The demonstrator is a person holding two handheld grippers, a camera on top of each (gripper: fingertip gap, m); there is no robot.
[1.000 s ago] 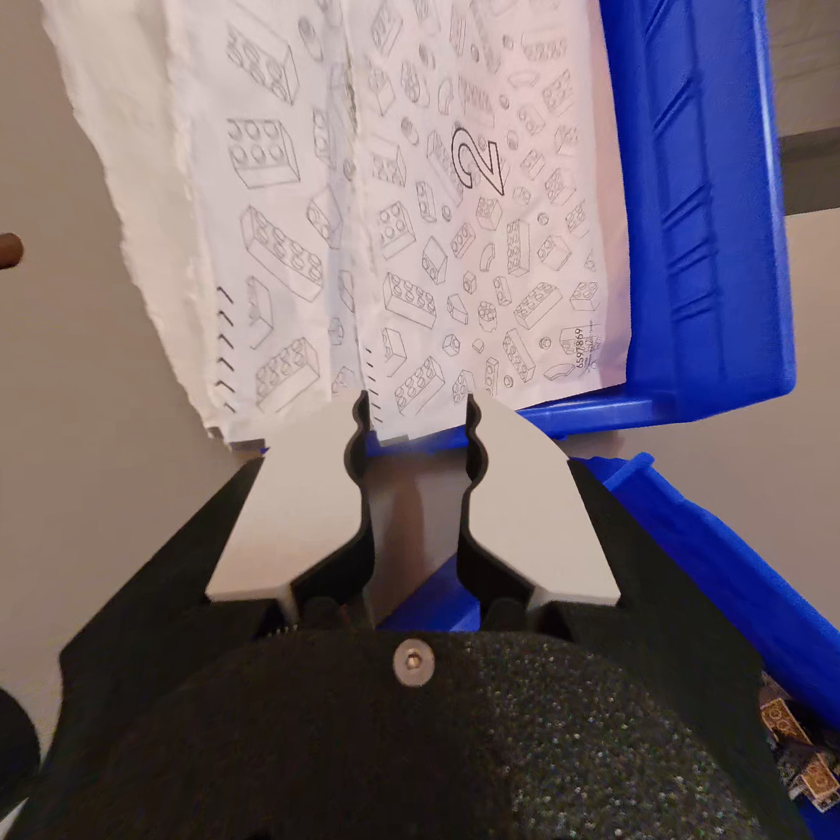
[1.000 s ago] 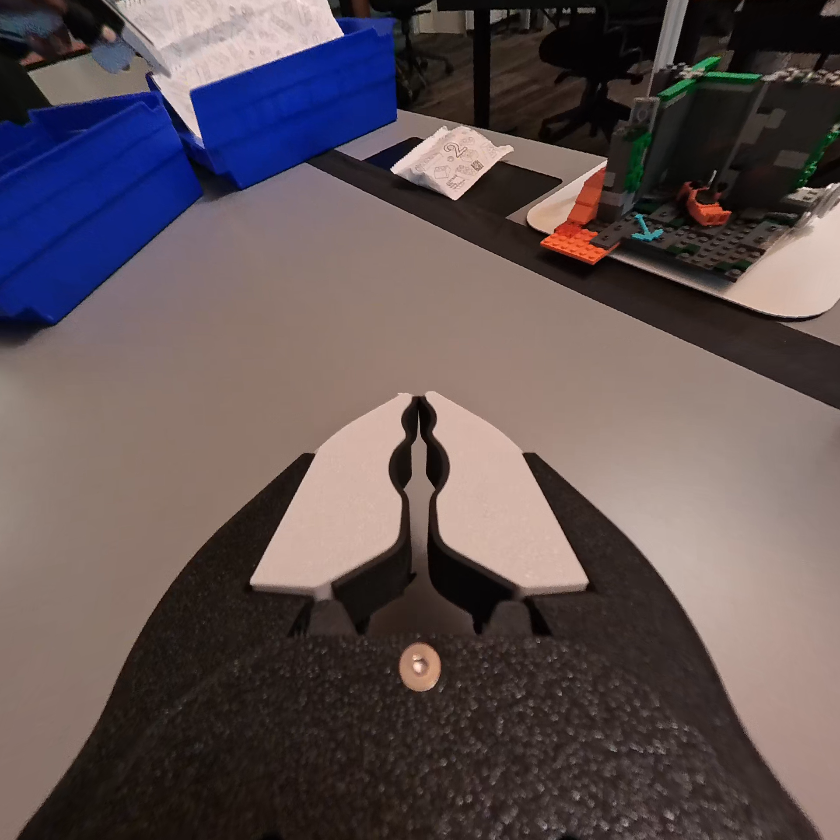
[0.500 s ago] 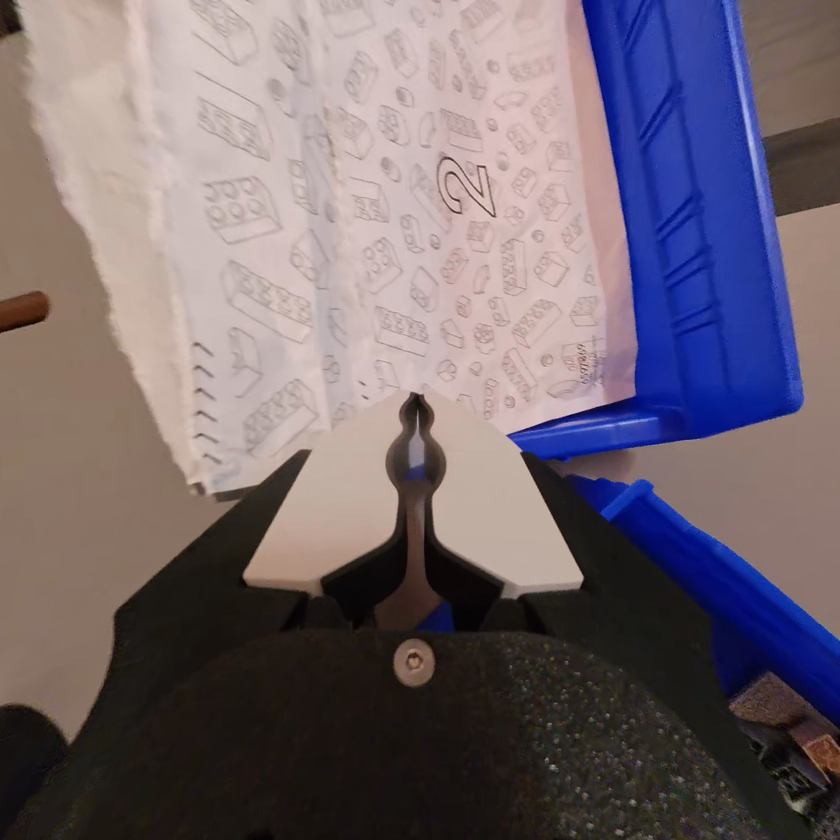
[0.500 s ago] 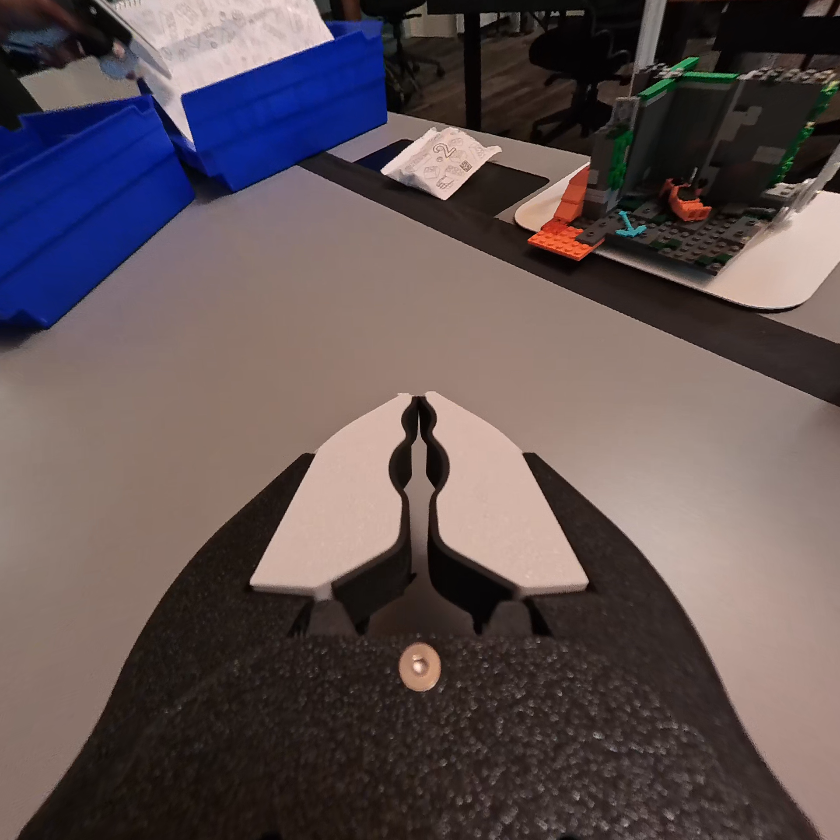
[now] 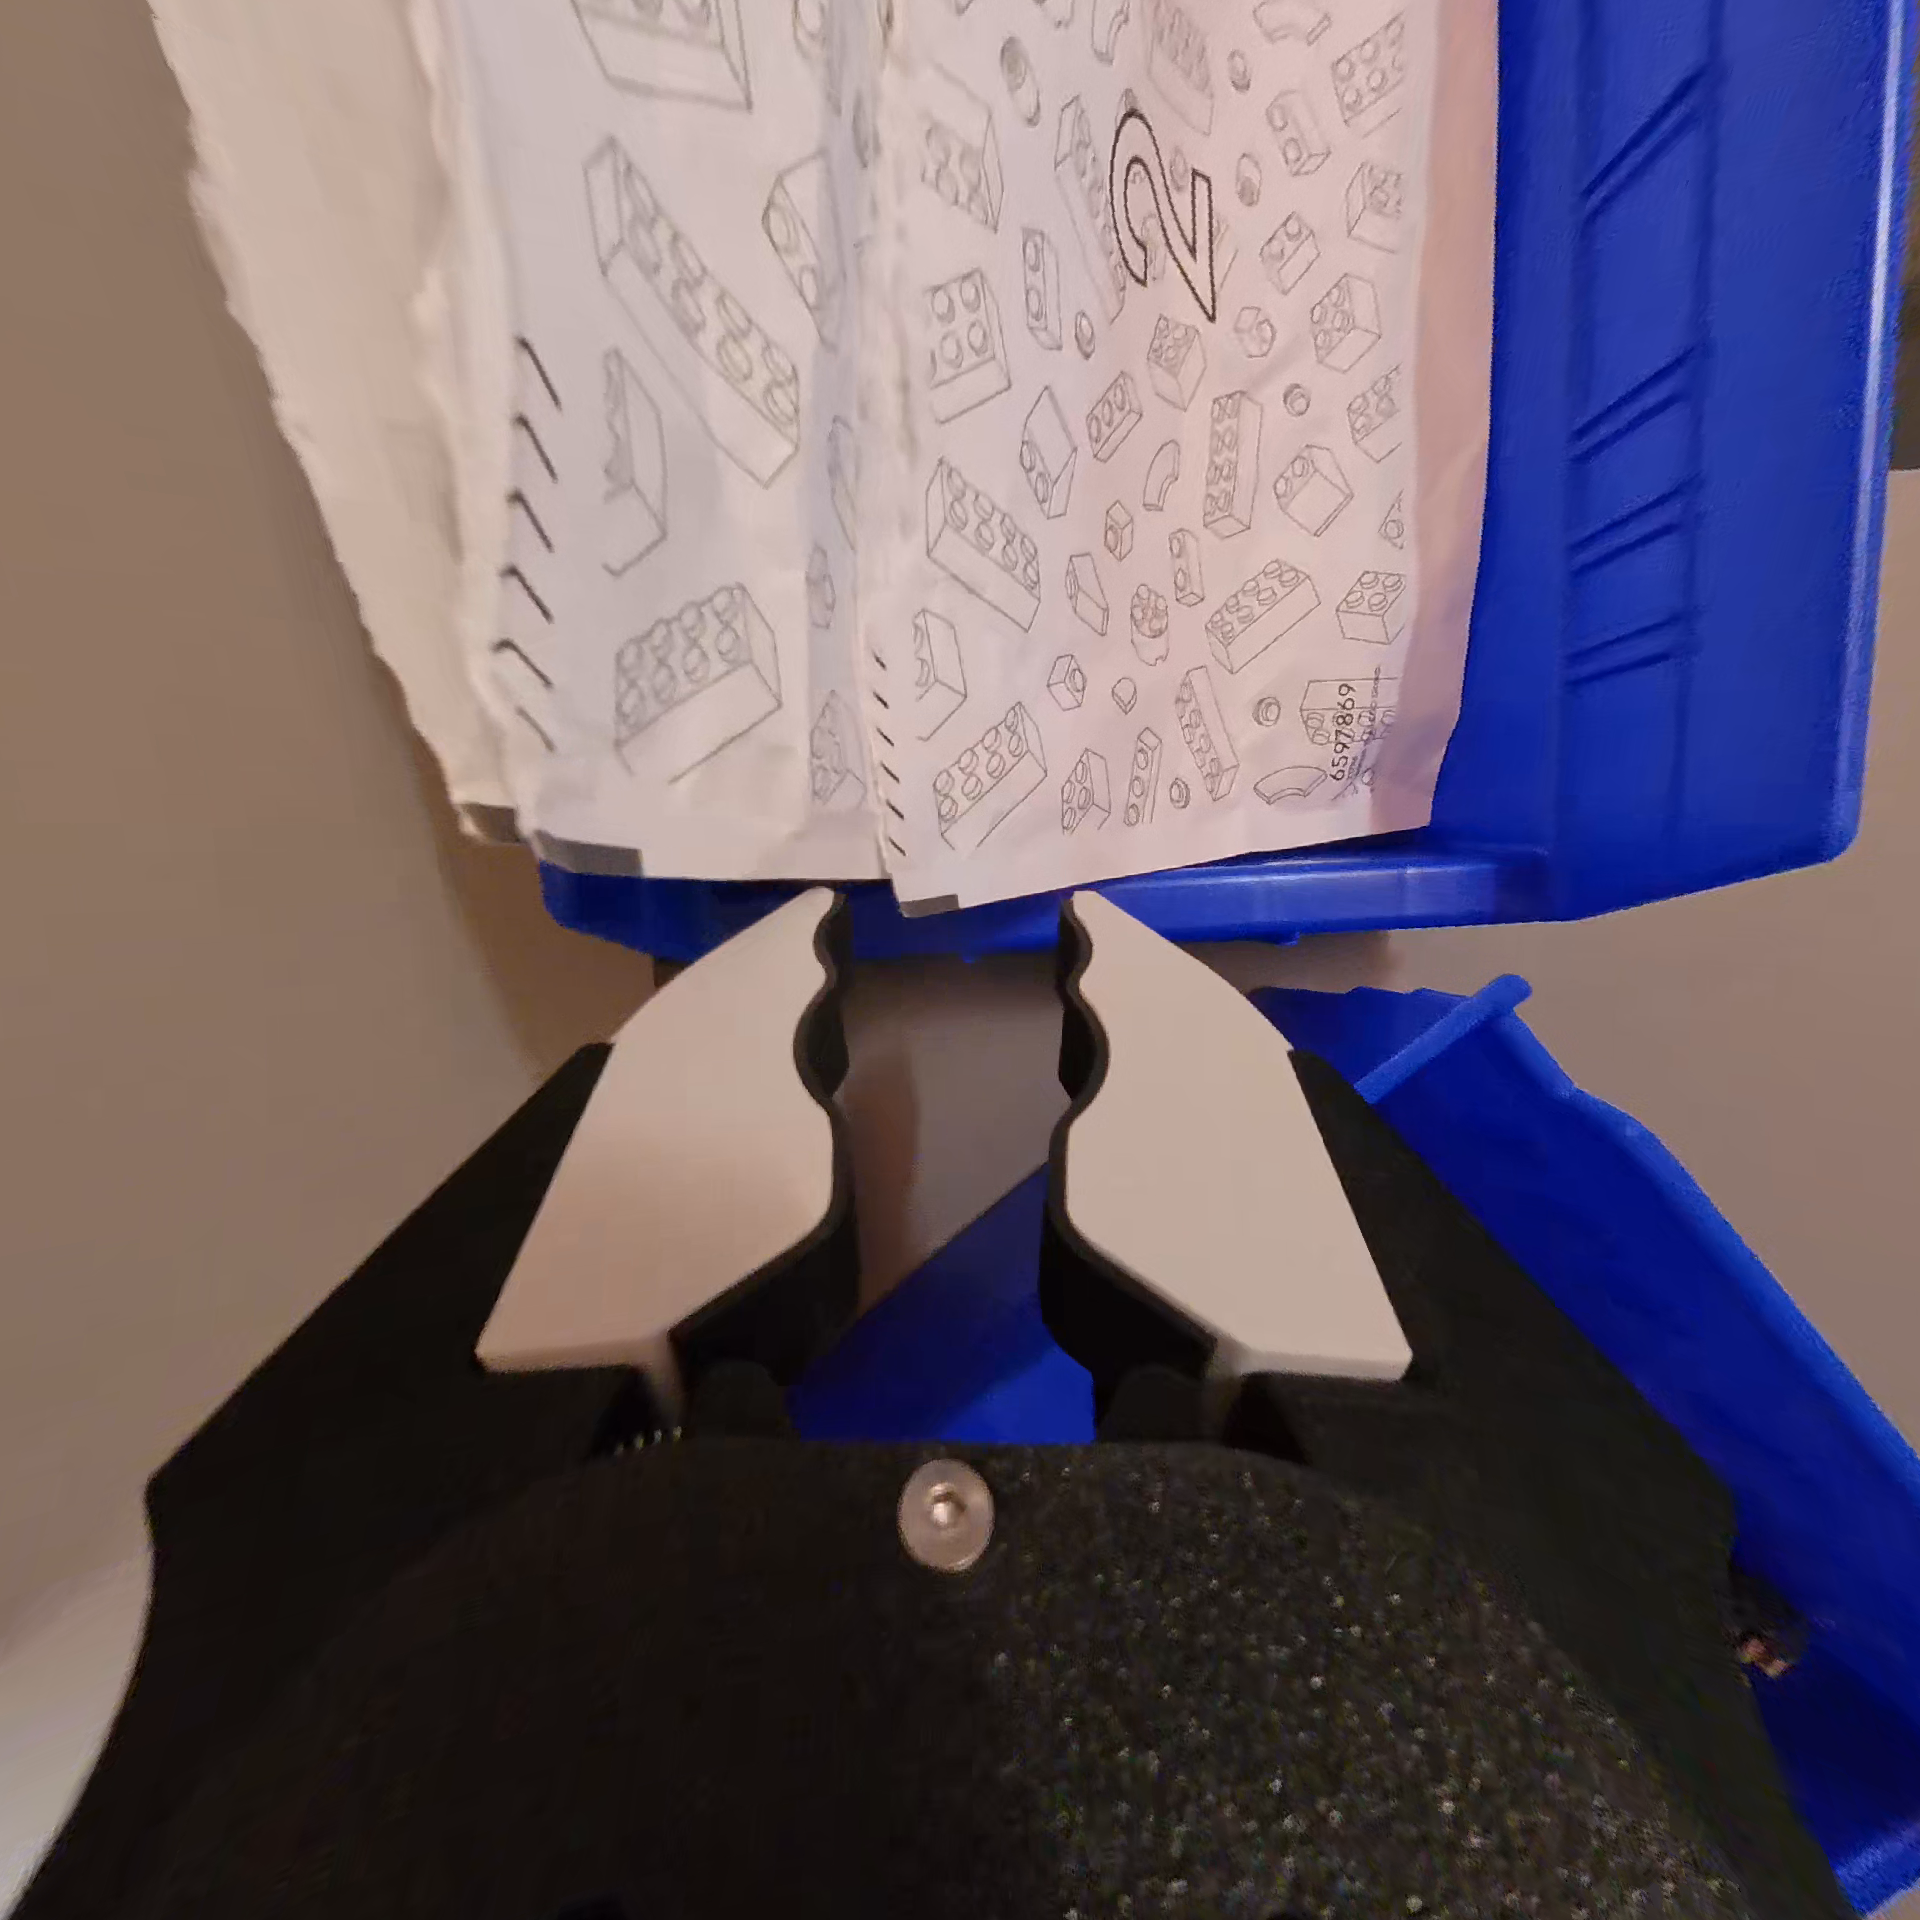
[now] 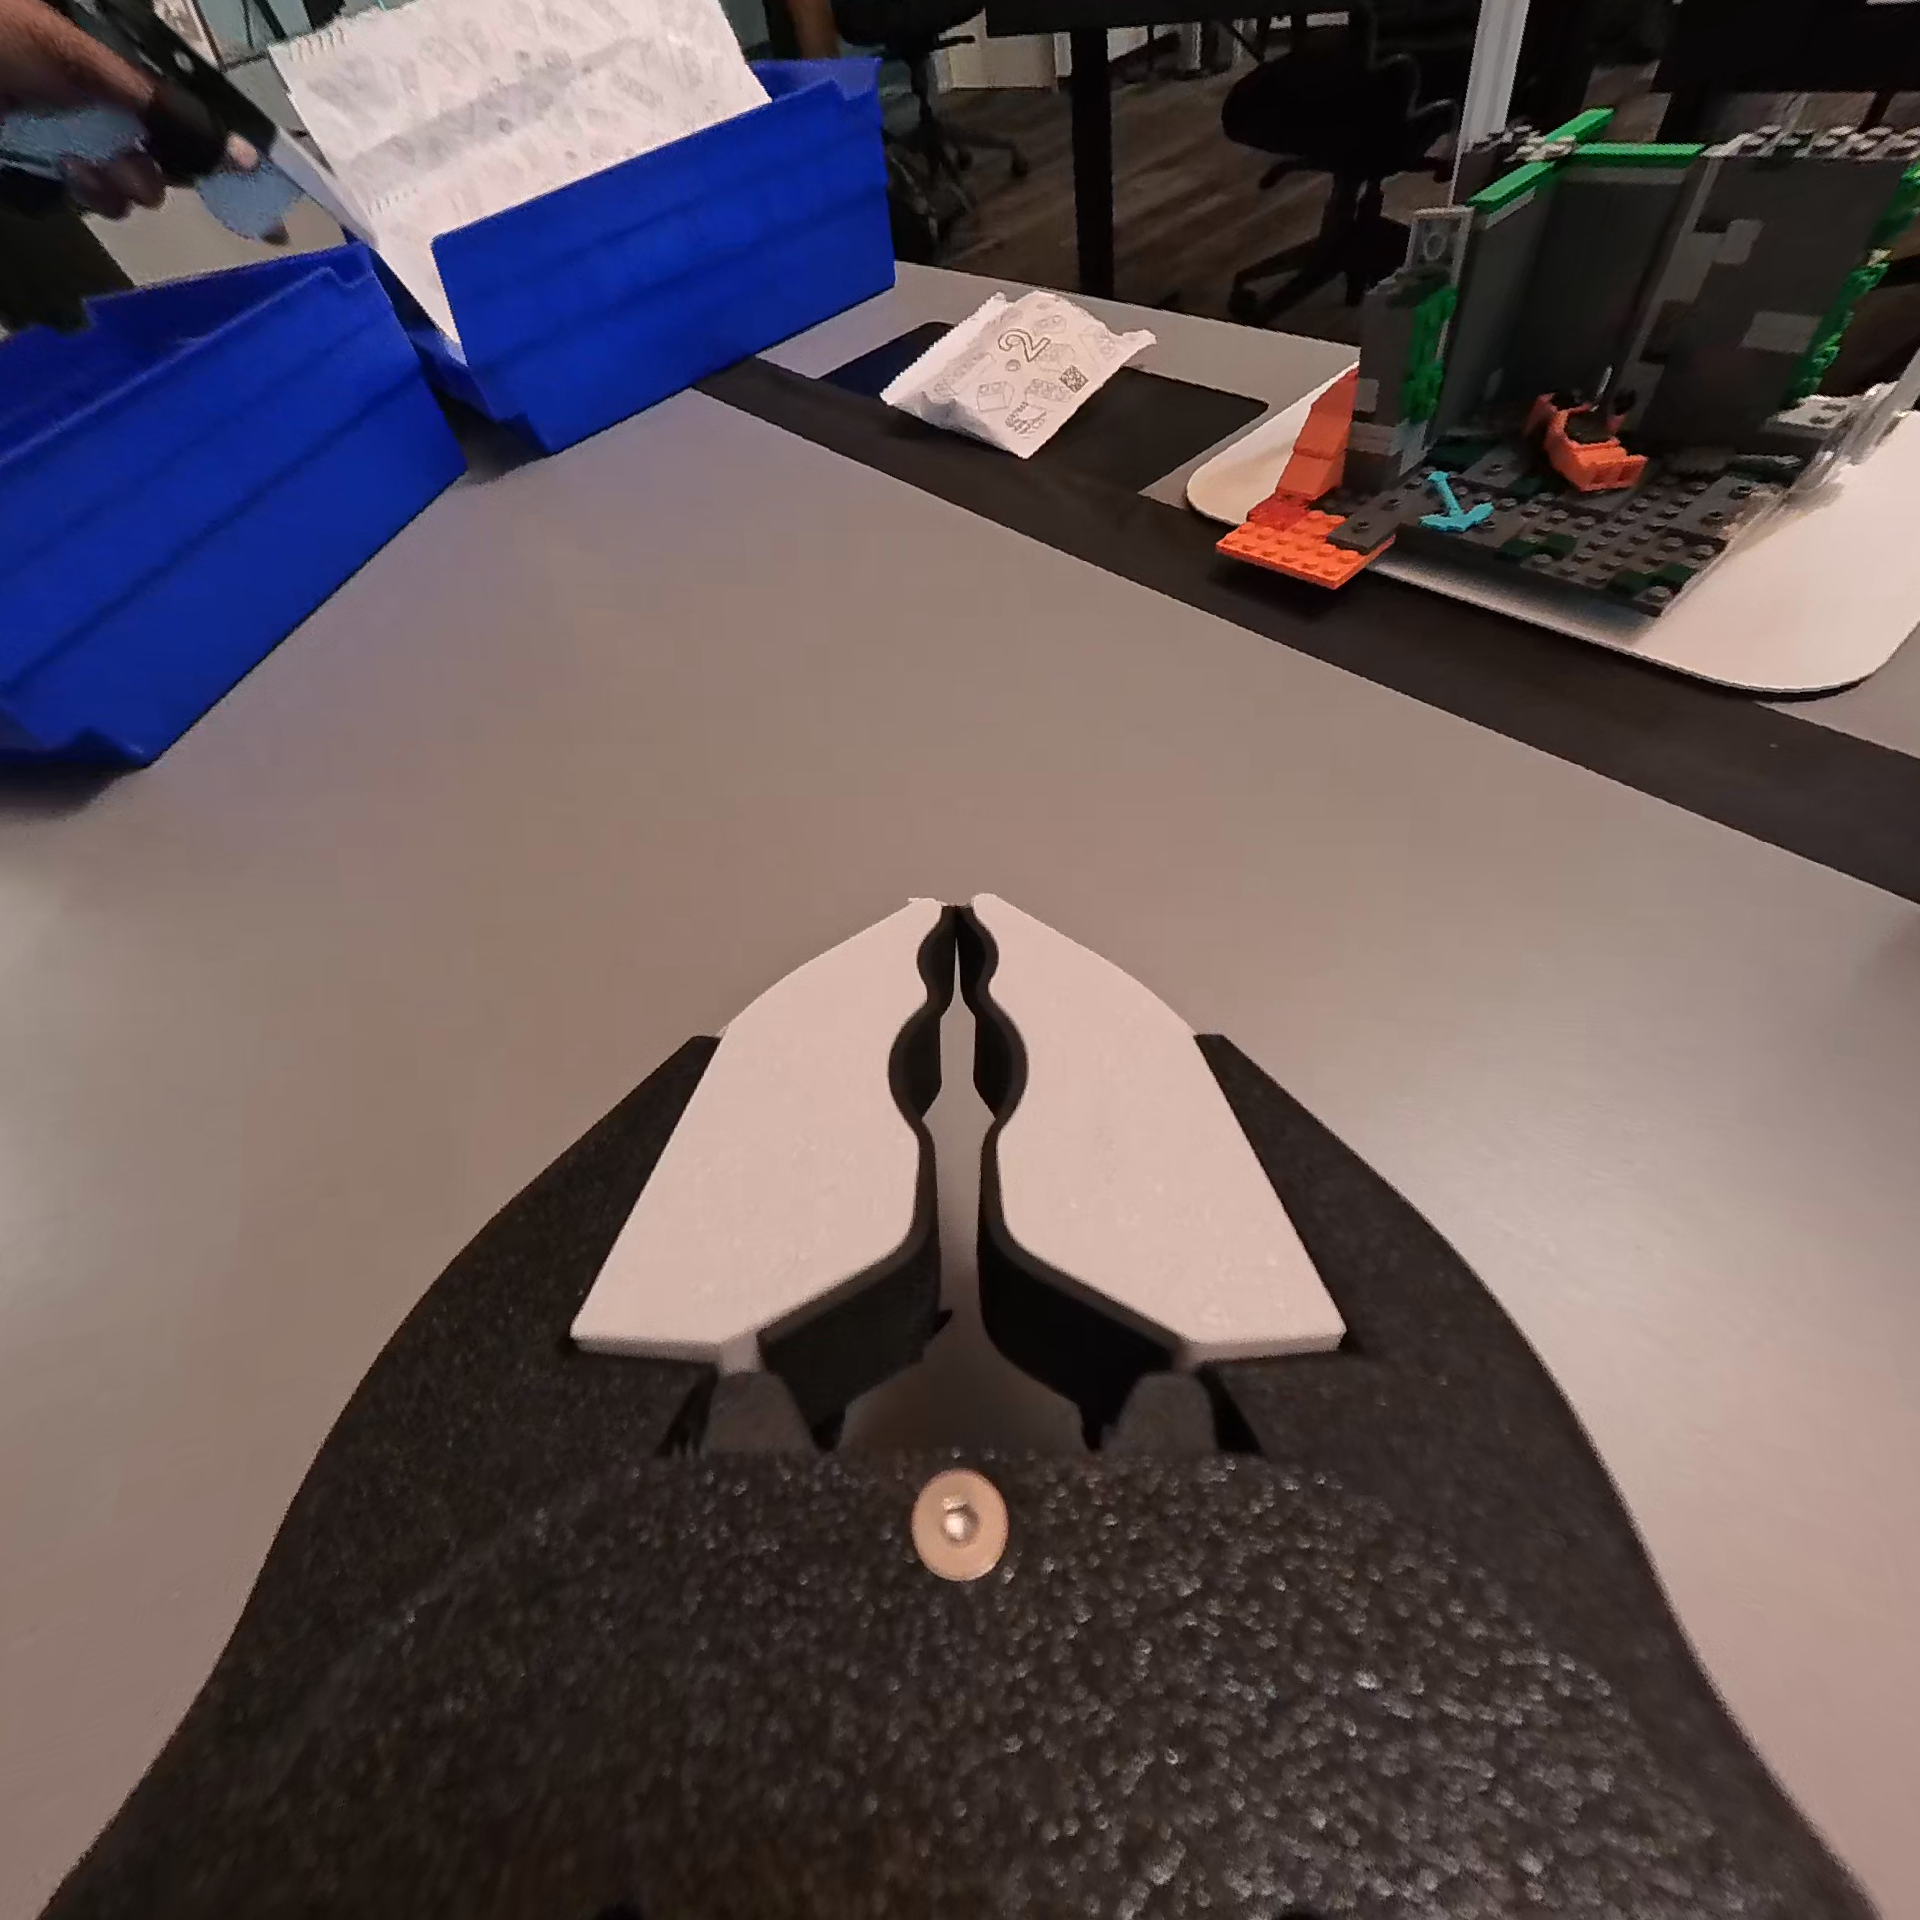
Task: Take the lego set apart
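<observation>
Your left tool (image 5: 945, 925) is spread just below the paper bags (image 5: 935, 436) in a blue bin (image 5: 1662, 520). Only your right view shows the lego set (image 6: 1621, 395) at the tabletop's (image 6: 831, 727) far right edge; your right tool (image 6: 958, 914) is pressed together, empty.

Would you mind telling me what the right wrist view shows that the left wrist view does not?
Only the right wrist view shows the lego set on its white tray, the small paper bag and the shut right gripper. Only the left wrist view shows the open left gripper close up. Both show the blue bin holding large paper bags.
</observation>
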